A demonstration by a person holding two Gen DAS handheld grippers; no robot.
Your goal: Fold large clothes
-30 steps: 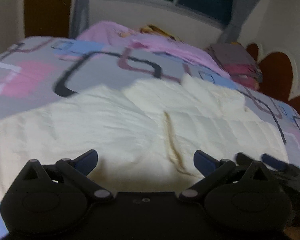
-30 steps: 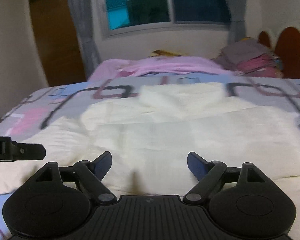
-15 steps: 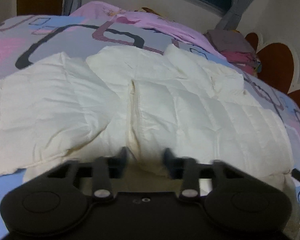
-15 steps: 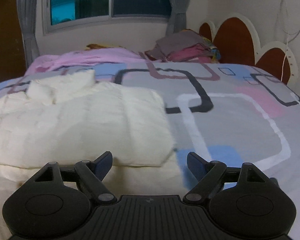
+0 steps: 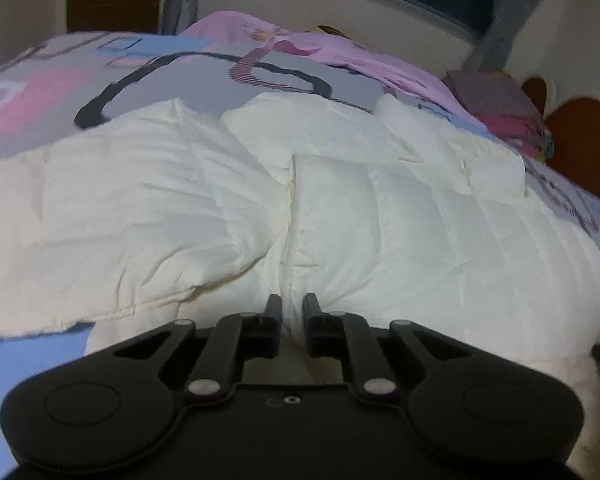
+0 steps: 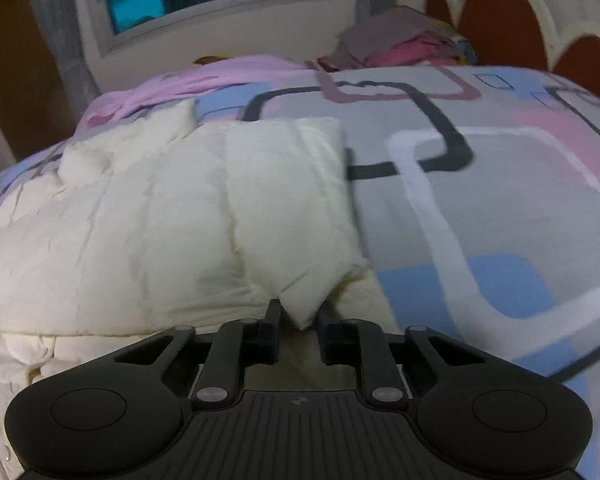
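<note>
A cream quilted down jacket (image 5: 340,208) lies spread across the bed (image 6: 500,200), reaching its near edge. The left hand-held gripper (image 5: 291,312) has just closed, pinching a ridge of the jacket's near hem at its front seam. The right hand-held gripper (image 6: 298,316) has also just been closing and pinches the jacket's near corner.

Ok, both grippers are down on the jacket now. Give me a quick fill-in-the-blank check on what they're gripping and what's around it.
1. The left gripper is shut on the ____ seam of the cream puffer jacket.
2. The right gripper pinches the jacket's near ____.
3. The jacket lies on a patterned ____.
4. A stack of folded clothes sits by the ____.

Missing words: front; corner; bedspread; headboard
</note>
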